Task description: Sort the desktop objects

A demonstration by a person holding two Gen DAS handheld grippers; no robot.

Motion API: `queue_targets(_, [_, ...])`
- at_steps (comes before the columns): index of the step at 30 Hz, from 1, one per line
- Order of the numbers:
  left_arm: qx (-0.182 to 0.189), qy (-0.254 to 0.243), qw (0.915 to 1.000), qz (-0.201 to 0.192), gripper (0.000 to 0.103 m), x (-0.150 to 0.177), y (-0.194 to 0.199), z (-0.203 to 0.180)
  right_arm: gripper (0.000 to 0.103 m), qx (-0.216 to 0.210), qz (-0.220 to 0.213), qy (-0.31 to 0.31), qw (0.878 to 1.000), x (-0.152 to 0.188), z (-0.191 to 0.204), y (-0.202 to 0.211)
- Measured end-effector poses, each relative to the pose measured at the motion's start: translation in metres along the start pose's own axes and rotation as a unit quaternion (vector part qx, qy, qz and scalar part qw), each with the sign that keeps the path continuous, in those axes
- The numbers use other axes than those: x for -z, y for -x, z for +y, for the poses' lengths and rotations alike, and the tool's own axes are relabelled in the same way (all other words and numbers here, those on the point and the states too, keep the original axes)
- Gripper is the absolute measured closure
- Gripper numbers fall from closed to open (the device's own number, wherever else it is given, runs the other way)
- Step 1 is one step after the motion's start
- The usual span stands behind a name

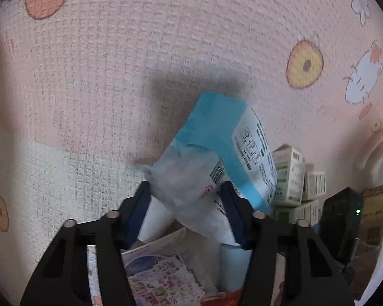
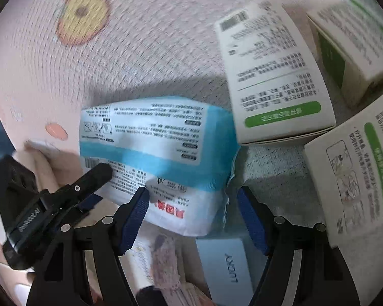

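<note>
A soft blue and white pack [image 1: 217, 132] with printed text hangs tilted above the pink cloth, and my left gripper [image 1: 185, 188] is shut on its white lower end, a blue pad against each side. In the right wrist view the same pack [image 2: 155, 132] lies across the middle, with one black finger [image 2: 94, 176] of the left gripper over its left end. My right gripper [image 2: 192, 193] stands open around the pack's near right corner. Its left pad is against the pack's white face and its right pad is off the crimped edge.
Several white and green cartons [image 2: 275, 76] are stacked at the right, seen also as a stack of cartons [image 1: 288, 173] beyond the pack. A white box [image 2: 224, 267] and printed packets [image 1: 160, 280] lie under the grippers. A black device [image 1: 342, 216] with a green light stands far right. The cartoon-print cloth [image 1: 102, 63] stretches left.
</note>
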State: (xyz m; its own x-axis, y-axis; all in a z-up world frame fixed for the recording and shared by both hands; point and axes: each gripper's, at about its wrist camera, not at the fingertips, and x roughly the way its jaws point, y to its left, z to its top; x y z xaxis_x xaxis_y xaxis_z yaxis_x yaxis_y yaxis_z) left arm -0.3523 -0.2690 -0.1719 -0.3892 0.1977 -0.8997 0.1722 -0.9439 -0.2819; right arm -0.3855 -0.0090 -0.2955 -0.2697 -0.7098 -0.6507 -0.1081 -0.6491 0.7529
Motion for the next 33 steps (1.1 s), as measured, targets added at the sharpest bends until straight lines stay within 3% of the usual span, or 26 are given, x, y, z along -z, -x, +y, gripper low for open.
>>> queue_targets(3, [-0.010,-0.014,0.9997,-0.015,0.058,0.002,0.007,-0.010,0.044,-0.012,-0.012,0.016,1.000,-0.002,0.004,0.002])
queue_targets(6, [-0.014,-0.016,0.9995,-0.023,0.064,0.005,0.015,-0.018,0.048,-0.001,-0.015,0.027,1.000,-0.001,0.011,0.004])
queue_targets(11, [-0.002,-0.012,0.9989,-0.046,0.074,0.013,0.044,-0.026,0.057,-0.004,-0.057,0.046,0.997,0.011,0.022,0.034])
queue_targets(14, [0.046,0.025,0.9977,-0.044,0.076,0.028,0.062,-0.031,0.058,-0.007,-0.060,0.083,0.995,0.009,0.030,0.065])
queue_targets(17, [0.069,-0.012,0.9957,-0.061,0.078,0.060,0.093,-0.052,0.059,-0.001,-0.049,0.099,0.994,0.026,0.028,0.093])
queue_targets(18, [0.079,-0.018,0.9947,-0.063,0.079,0.070,0.104,-0.057,0.062,0.003,-0.041,0.106,0.993,0.039,0.029,0.105])
queue_targets(19, [0.110,-0.016,0.9916,-0.066,0.091,0.087,0.118,-0.059,0.074,0.004,-0.037,0.115,0.993,0.049,0.027,0.116])
queue_targets(20, [0.156,-0.007,0.9863,-0.054,0.102,0.100,0.127,-0.059,0.076,0.011,-0.029,0.128,0.991,0.054,0.027,0.130])
queue_targets(22, [0.196,0.003,0.9804,-0.023,0.103,0.122,0.128,-0.070,0.086,0.020,-0.003,0.168,0.986,0.084,0.031,0.147])
queue_targets(23, [0.170,-0.004,0.9852,-0.023,0.103,0.137,0.131,-0.077,0.086,0.031,0.008,0.193,0.981,0.098,0.031,0.150])
queue_targets(24, [0.150,-0.012,0.9882,-0.031,0.103,0.145,0.134,-0.077,0.086,0.076,0.008,0.234,0.969,0.110,0.035,0.155])
queue_targets(26, [0.102,-0.007,0.9938,-0.044,0.103,0.163,0.136,-0.074,0.087,0.102,0.000,0.251,0.963,0.121,0.034,0.164])
queue_targets(30, [0.087,0.030,0.9949,-0.040,0.103,0.168,0.131,-0.071,0.086,0.096,-0.016,0.201,0.975,0.124,0.022,0.185])
queue_targets(33, [0.074,0.033,0.9955,-0.050,0.103,0.168,0.144,-0.061,0.086,0.115,-0.030,0.212,0.970,0.132,0.014,0.202])
